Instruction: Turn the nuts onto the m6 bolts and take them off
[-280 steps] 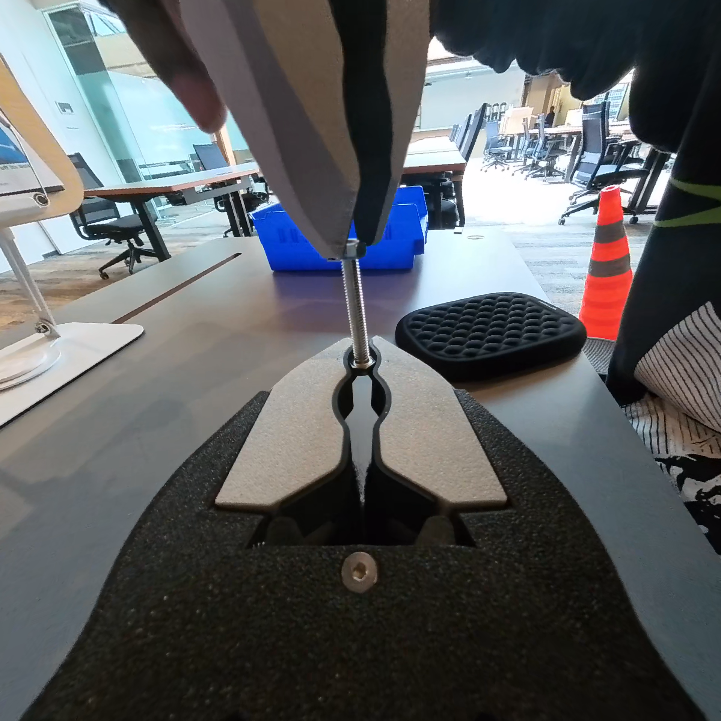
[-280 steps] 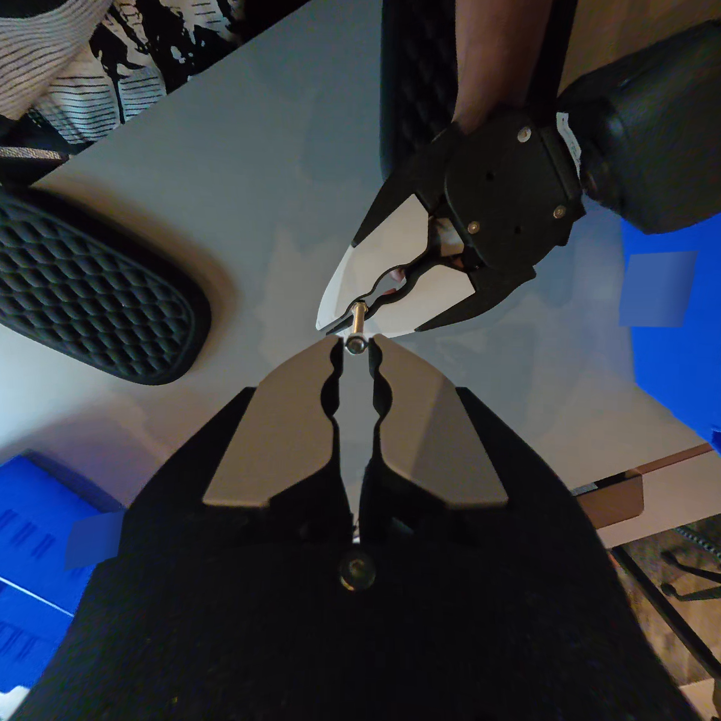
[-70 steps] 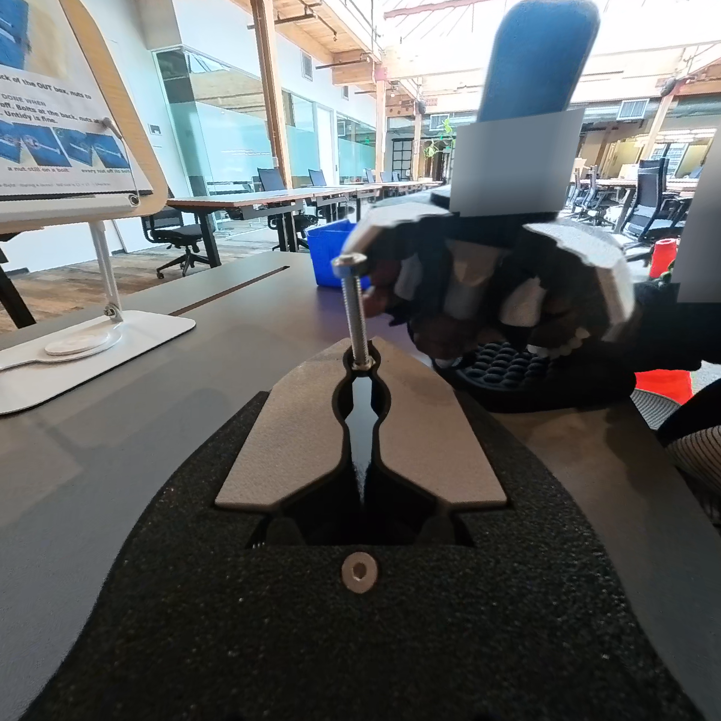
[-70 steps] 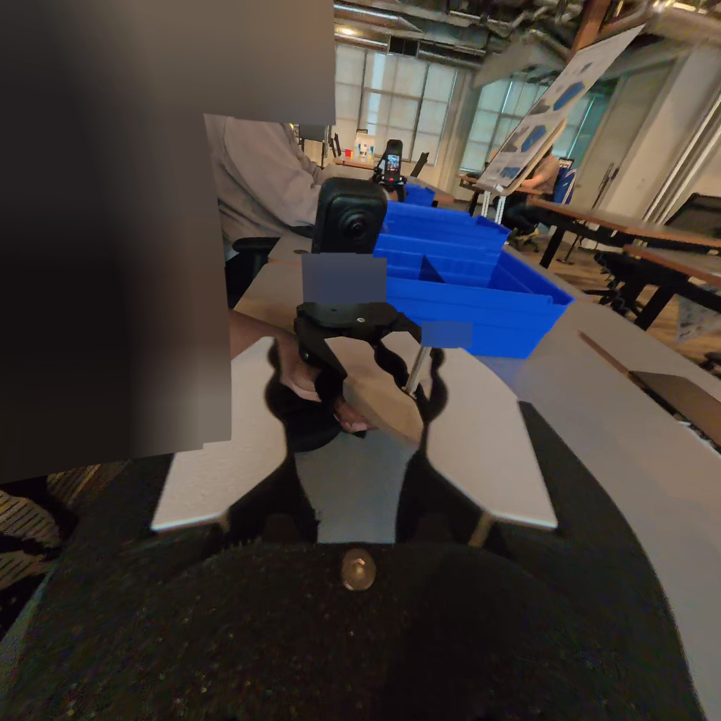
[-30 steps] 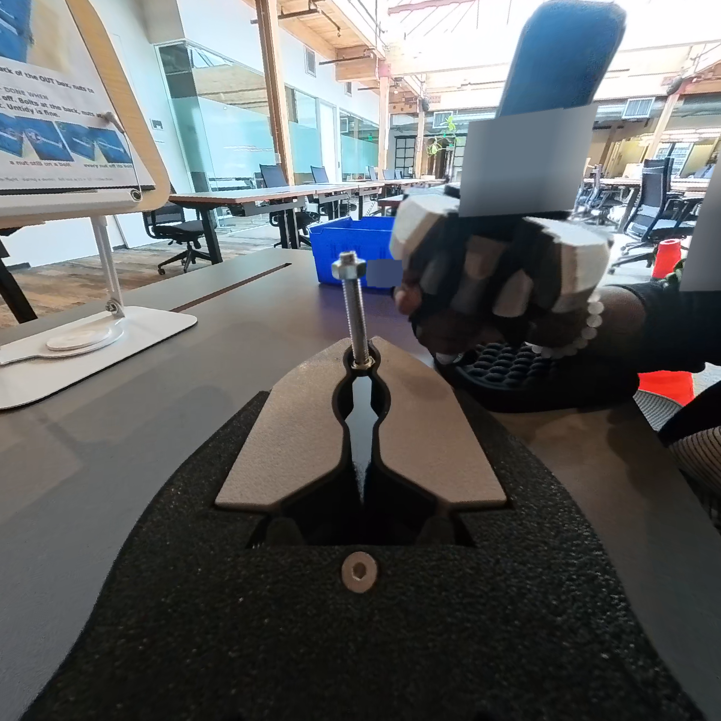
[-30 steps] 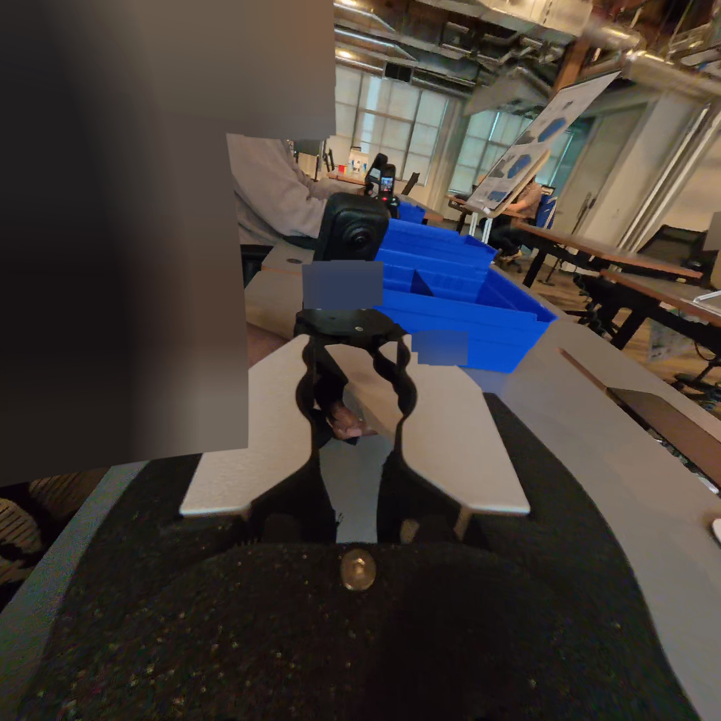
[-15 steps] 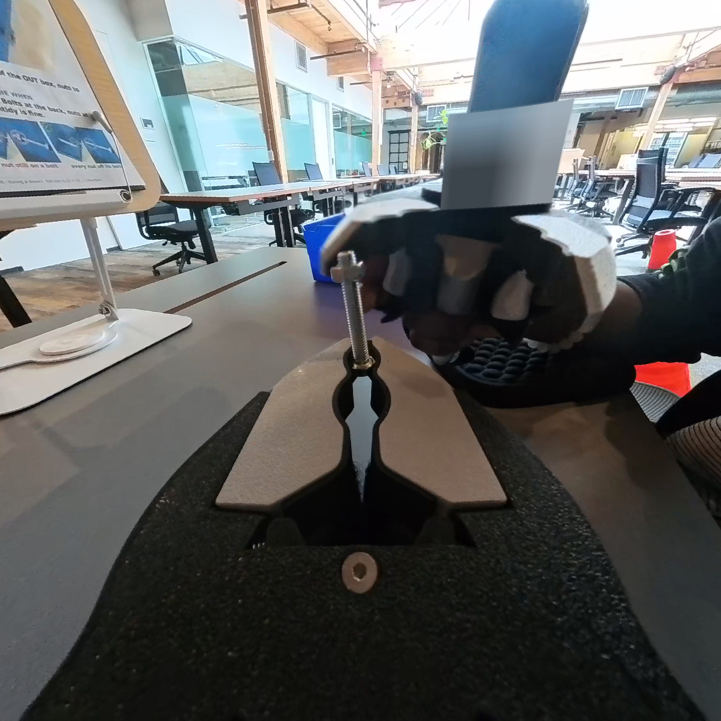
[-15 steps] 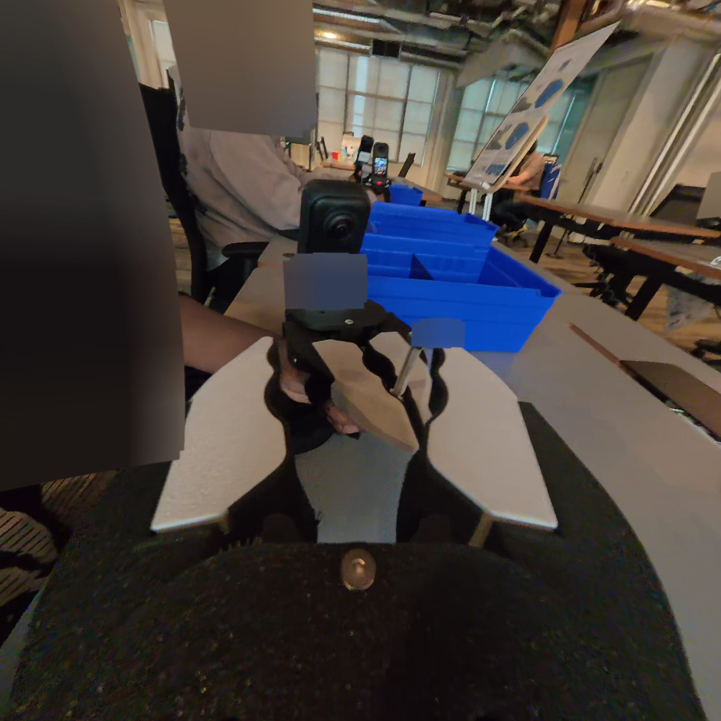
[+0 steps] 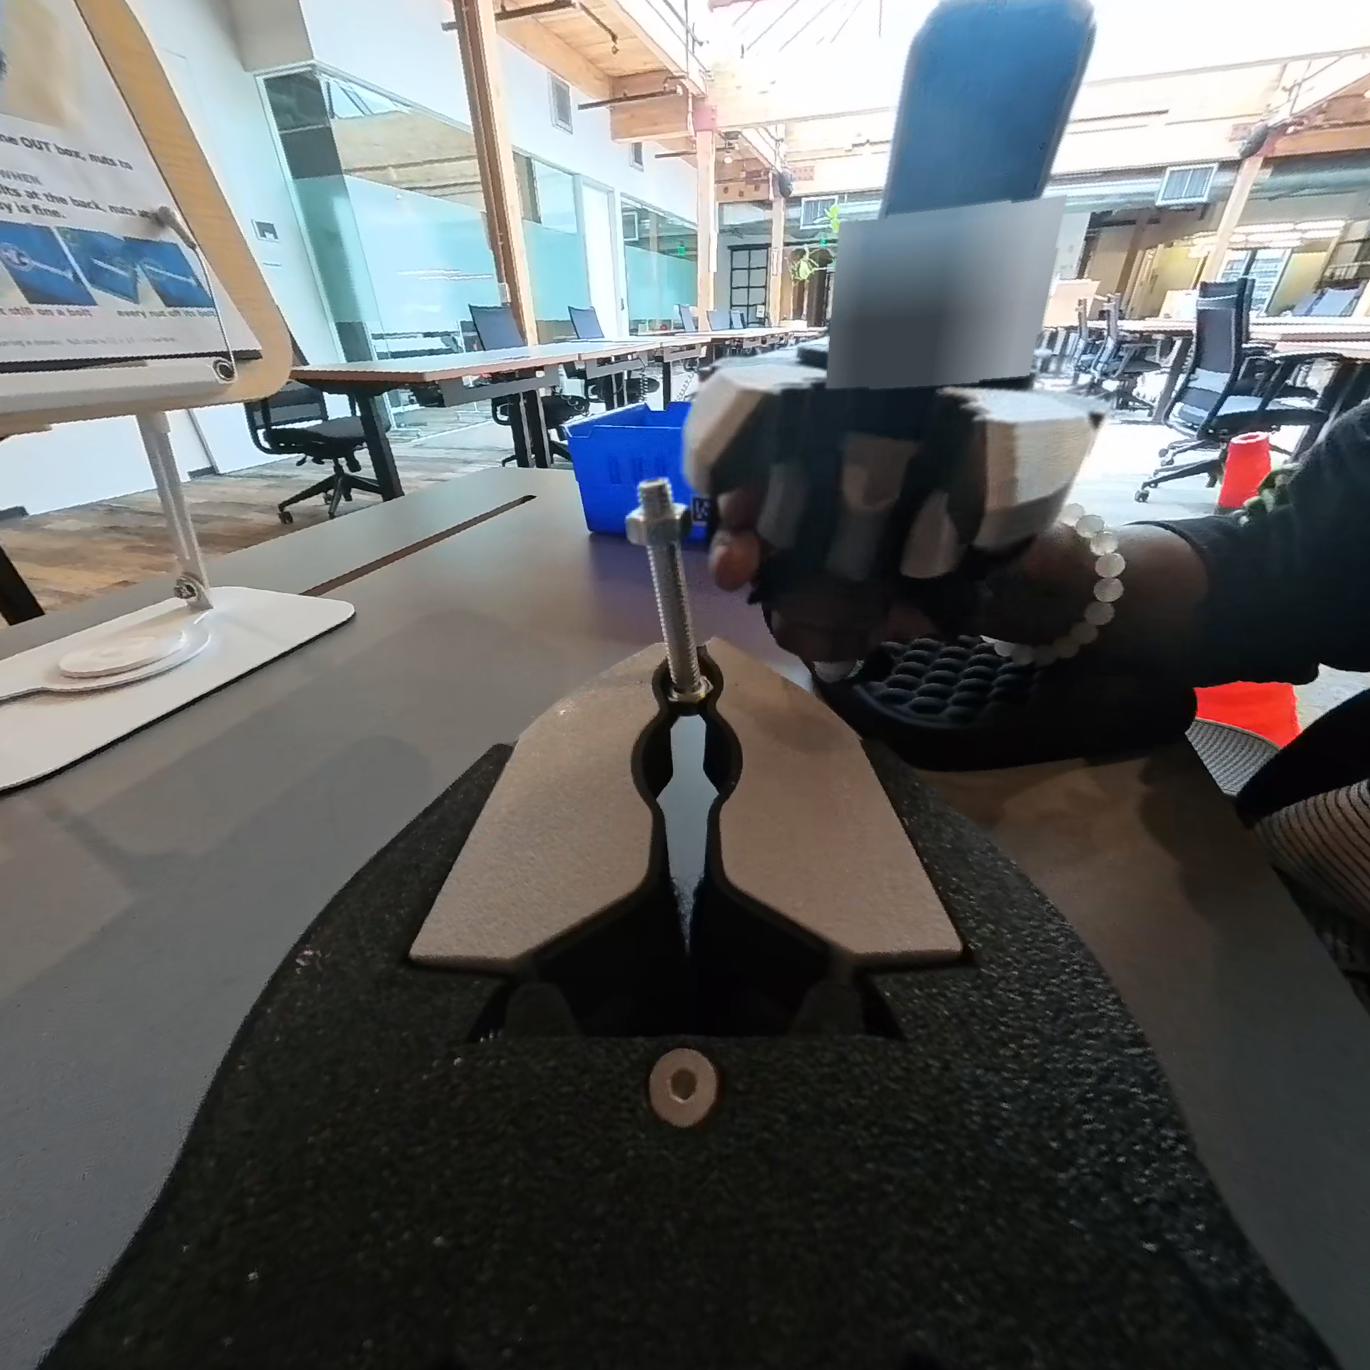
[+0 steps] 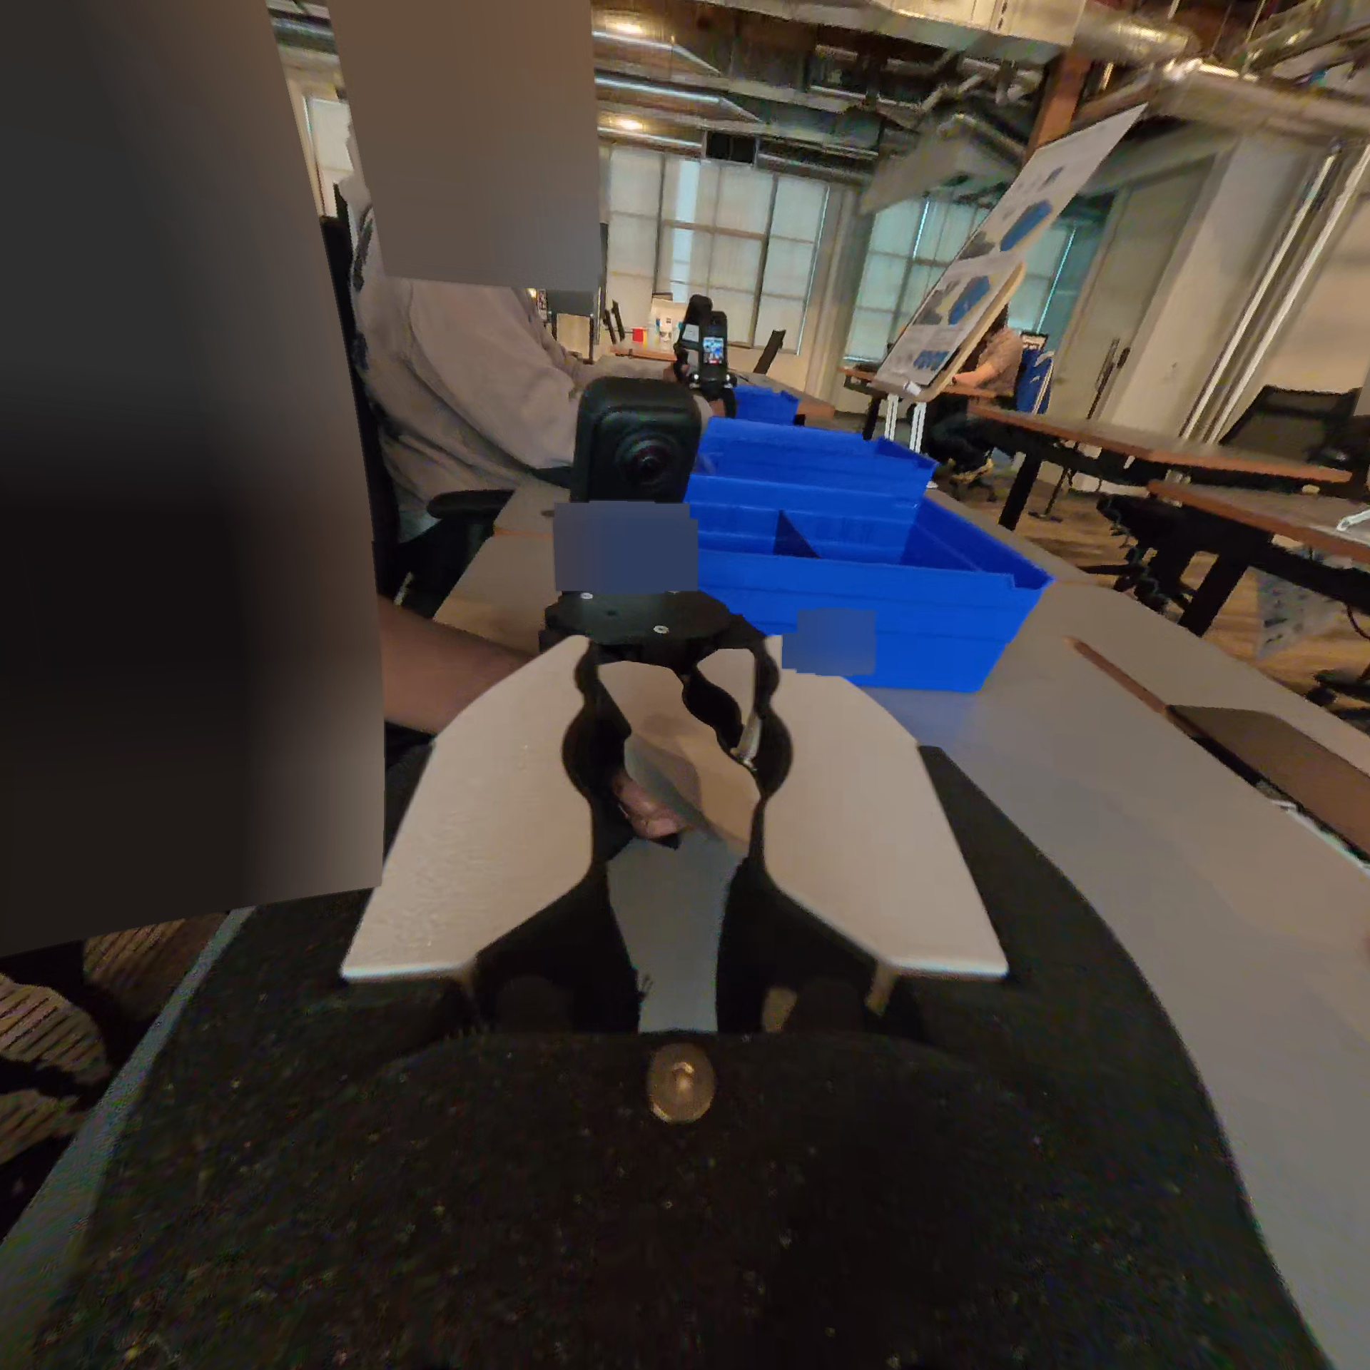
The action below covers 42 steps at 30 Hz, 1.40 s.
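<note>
— What do the left tongs (image 9: 686, 686) hold?

— They are pressed together on the head end of a silver threaded bolt (image 9: 673, 593). The bolt stands nearly upright out of the round notch at their tips, leaning a little to the left. A hex nut (image 9: 658, 528) sits near its top, with a short piece of thread above it.

— And the right tongs?

— In the left wrist view the right tongs (image 9: 889, 474) are to the right of the bolt's top and a little beyond it, near but apart from the nut. In their own view the right tongs (image 10: 678, 712) are partly spread. The other tool stands between the fingers, and the bolt (image 10: 750, 734) shows next to the right finger (image 10: 838, 801). I think the pads do not press on anything, but the picture is dark there.

— What else is around?

— On the grey worktop (image 9: 371, 667), a black honeycomb pad (image 9: 964, 704) lies to the right of the left tongs' tips, under the person's hand. A blue bin (image 9: 630, 467) stands beyond the bolt, and a white stand (image 9: 148, 630) with a board is far to the left.
</note>
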### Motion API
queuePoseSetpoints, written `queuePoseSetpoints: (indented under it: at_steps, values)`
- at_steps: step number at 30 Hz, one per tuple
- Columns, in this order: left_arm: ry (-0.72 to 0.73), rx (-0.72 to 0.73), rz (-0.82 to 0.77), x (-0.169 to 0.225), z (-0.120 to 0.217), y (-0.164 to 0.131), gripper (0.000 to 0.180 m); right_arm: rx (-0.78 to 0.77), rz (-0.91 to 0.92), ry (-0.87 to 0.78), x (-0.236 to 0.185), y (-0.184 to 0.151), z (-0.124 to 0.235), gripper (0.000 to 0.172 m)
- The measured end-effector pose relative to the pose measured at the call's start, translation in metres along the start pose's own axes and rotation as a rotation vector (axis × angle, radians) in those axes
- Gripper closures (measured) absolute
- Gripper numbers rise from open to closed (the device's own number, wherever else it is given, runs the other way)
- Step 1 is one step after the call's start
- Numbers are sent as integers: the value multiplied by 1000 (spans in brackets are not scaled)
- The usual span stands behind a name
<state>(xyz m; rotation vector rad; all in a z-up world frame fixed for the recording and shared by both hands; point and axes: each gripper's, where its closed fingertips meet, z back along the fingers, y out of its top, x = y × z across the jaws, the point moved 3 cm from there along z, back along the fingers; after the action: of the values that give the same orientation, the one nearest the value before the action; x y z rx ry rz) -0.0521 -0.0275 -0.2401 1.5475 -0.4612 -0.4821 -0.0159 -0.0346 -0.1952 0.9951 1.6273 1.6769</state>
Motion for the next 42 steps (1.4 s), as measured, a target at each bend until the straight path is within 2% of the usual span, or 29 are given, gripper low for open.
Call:
queuePoseSetpoints:
  at_steps: [2, 3, 5, 6, 7, 8, 11, 12, 14, 15, 16, 17, 20, 21, 23, 24, 25, 26, 29, 30, 31, 33, 34, 35, 36, 38, 39, 40, 42]
  values:
    - [-3, -7, -5, 1, -1, -1, 178, -31, -21, -12, 3, -4, -3, 110]
    - [-4, -9, -7, 1, -1, -1, 178, -44, -24, -7, 3, -6, -4, 106]
    - [-2, -7, -7, 1, -1, -1, 178, -47, -8, -2, 0, -6, -4, 117]
    - [1, -3, -4, 0, 0, 0, 178, -39, 13, 1, 0, -5, -2, 134]
    - [3, 0, 1, 0, 0, 0, 178, -15, 21, 6, -1, -2, 0, 143]
    - [1, 1, 3, 0, 0, 0, 178, 1, 12, -2, 0, 0, 1, 143]
    - [-2, -6, -4, 1, 0, -1, 178, -33, -34, -8, 4, -5, -2, 113]
    - [-2, -6, -4, 1, -1, -1, 178, -48, -40, -2, 3, -7, -3, 109]
    - [4, -2, -2, 0, 0, 0, 178, -52, -20, 2, 1, -7, -3, 119]
    - [7, 1, 1, -1, 0, 0, 178, -38, 5, 15, -1, -5, -1, 139]
    - [9, 3, 5, -1, 0, 0, 177, -14, 12, 15, -2, -2, 1, 144]
    - [7, 3, 7, -1, 0, 0, 177, -8, 5, 4, 0, -1, 1, 141]
    - [0, -8, -1, 0, -1, -1, 177, -42, -37, -5, 3, -6, -4, 104]
    - [0, -9, -1, 0, -1, -1, 178, -61, -42, 5, 2, -9, -5, 101]
    - [2, -3, 3, 0, 0, -1, 178, -71, -12, 2, 0, -9, -5, 115]
    - [5, 1, 6, -1, 0, 0, 178, -59, 16, 2, -1, -8, -2, 132]
    - [6, 2, 9, -1, 0, 0, 177, -30, 21, 6, -1, -4, -1, 139]
    - [5, 1, 11, -1, 0, 0, 177, -14, 7, 0, 0, -2, 0, 138]
    - [3, -5, 6, -1, 0, -1, 177, -40, -31, -23, 5, -6, -3, 107]
    - [5, -3, 7, -1, 0, -1, 178, -51, -33, -21, 5, -7, -4, 102]
    - [6, -1, 10, -1, 0, -1, 178, -58, -28, -8, 3, -8, -4, 108]
    - [10, 0, 15, -2, 0, 0, 177, -43, 8, 12, -2, -5, -2, 136]
    - [10, -1, 15, -2, 0, -1, 177, -21, 21, 10, -2, -2, 0, 144]
    - [10, -2, 13, -2, 0, -1, 177, -12, 18, 0, -1, 0, 1, 144]
    - [10, -3, 12, -2, 0, -1, 177, -17, 5, -9, 1, -1, 1, 136]
    - [9, -3, 12, -2, 0, -1, 177, -38, -29, -22, 5, -5, -2, 108]
    - [9, -3, 13, -2, 0, -1, 177, -53, -38, -19, 5, -7, -4, 101]
    - [10, -3, 12, -2, 0, -1, 178, -67, -36, -4, 2, -9, -5, 102]
    - [13, -1, 13, -3, 0, -1, 178, -66, -5, 9, -1, -8, -4, 125]
